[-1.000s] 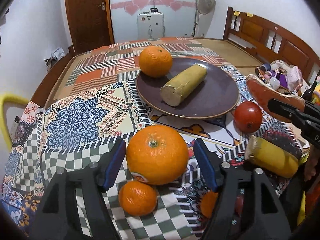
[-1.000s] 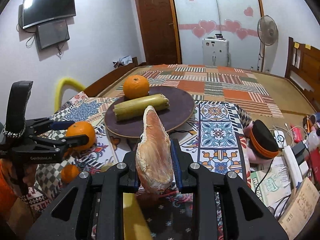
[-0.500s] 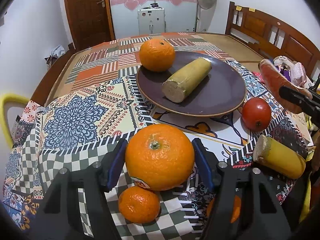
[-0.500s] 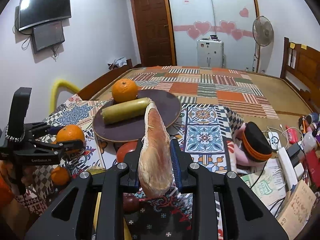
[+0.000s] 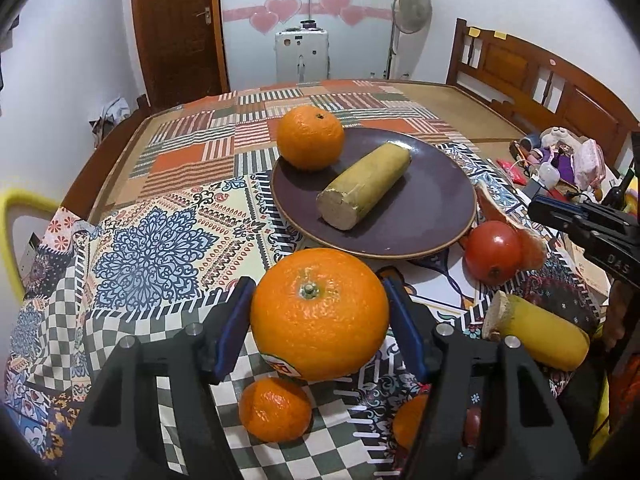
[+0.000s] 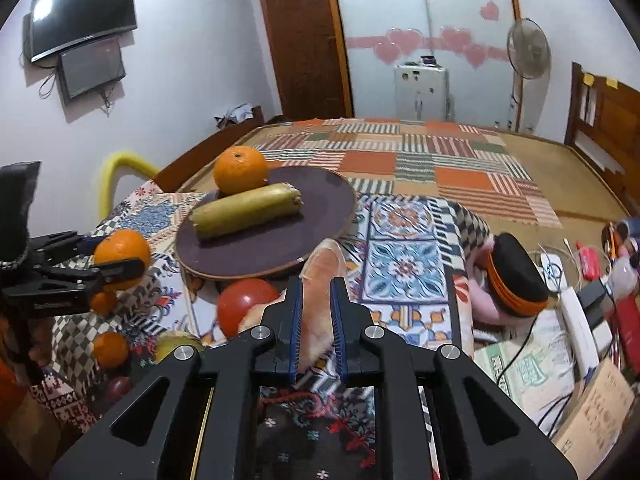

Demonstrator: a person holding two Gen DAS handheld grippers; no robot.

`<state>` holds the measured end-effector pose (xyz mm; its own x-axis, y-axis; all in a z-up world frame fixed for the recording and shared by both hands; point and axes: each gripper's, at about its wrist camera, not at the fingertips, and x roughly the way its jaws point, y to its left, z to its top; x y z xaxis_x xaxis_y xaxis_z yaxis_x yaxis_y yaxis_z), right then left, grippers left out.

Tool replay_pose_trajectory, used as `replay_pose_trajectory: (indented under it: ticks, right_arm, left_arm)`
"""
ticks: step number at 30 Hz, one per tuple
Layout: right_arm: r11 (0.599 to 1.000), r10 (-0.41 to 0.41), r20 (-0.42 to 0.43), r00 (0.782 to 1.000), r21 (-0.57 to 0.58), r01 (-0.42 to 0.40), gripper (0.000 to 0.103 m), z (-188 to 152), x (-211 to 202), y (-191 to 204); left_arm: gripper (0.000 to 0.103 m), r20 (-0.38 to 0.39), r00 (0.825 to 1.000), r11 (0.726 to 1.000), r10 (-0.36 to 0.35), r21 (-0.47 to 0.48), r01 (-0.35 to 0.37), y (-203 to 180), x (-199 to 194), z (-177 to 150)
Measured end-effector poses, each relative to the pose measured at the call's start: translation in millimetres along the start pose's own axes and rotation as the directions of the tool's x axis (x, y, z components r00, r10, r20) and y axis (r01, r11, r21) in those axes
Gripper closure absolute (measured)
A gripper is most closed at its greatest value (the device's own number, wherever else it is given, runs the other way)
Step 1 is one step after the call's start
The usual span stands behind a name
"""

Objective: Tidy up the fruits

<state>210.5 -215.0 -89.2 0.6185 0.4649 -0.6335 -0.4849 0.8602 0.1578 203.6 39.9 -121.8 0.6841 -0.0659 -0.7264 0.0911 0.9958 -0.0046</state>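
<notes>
- The left hand-held gripper (image 5: 318, 320) pinches a big orange (image 5: 320, 314) between its blue pads, above the checkered near edge of the table (image 5: 160, 240).
- The right hand-held gripper (image 6: 316, 320) is pressed tight on a pale peeled fruit wedge (image 6: 322, 280), just beside a red tomato (image 6: 244, 304).
- A dark plate (image 5: 420, 208) near the table's middle carries another orange (image 5: 311, 138) and a yellow-green cane piece (image 5: 364, 186).
- A small tangerine (image 5: 276, 410) lies under the held orange.
</notes>
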Motion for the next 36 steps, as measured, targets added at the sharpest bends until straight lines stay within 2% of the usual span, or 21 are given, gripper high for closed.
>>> replay_pose_trajectory:
  ticks: [5, 8, 9, 10, 19, 24, 31, 36]
  right_arm:
    - [1.000, 0.012, 0.007, 1.000, -0.001, -0.012, 0.082, -2.1, -9.2, -0.1]
    - [1.000, 0.024, 0.007, 1.000, -0.015, -0.024, 0.067, -7.7, -15.3, 4.9]
    - [0.999, 0.027, 0.008, 1.000, -0.018, -0.027, 0.059, -10.1, -16.8, 6.6]
    - [0.999, 0.029, 0.010, 1.000, -0.023, -0.028, 0.057, -12.9, -18.8, 8.9]
    - [0.998, 0.009, -0.075, 0.997, -0.054, -0.013, 0.056, -20.5, 3.8, 16.4]
    - [0.999, 0.007, -0.089, 0.996, -0.052, -0.012, 0.057, -20.0, 10.5, 12.9]
    - [0.996, -0.030, -0.064, 0.997, -0.091, 0.025, 0.073, -21.7, -3.2, 9.8]
    - [0.996, -0.042, -0.079, 0.996, -0.083, 0.036, 0.073, -17.0, 3.9, 3.2]
  left_arm:
    - [0.038, 0.013, 1.000, 1.000, 0.004, 0.012, -0.004, -4.9, -5.0, -2.4]
    - [0.038, 0.016, 1.000, 1.000, -0.002, 0.011, 0.002, -6.3, -6.8, -4.4]
    - [0.038, 0.015, 1.000, 1.000, -0.003, 0.009, 0.003, -6.4, -7.1, -5.5]
    - [0.038, 0.013, 1.000, 1.000, -0.003, 0.008, 0.003, -6.7, -7.9, -6.9]
    - [0.038, 0.010, 1.000, 1.000, -0.006, 0.000, 0.006, -6.3, -10.9, -13.4]
    - [0.038, 0.015, 1.000, 1.000, -0.005, 0.018, 0.005, -7.8, -11.9, -15.2]
    - [0.038, 0.012, 1.000, 1.000, -0.018, 0.018, 0.018, -10.2, -8.8, -15.5]
    - [0.038, 0.014, 1.000, 0.999, -0.017, 0.030, 0.016, -13.4, -7.0, -16.7]
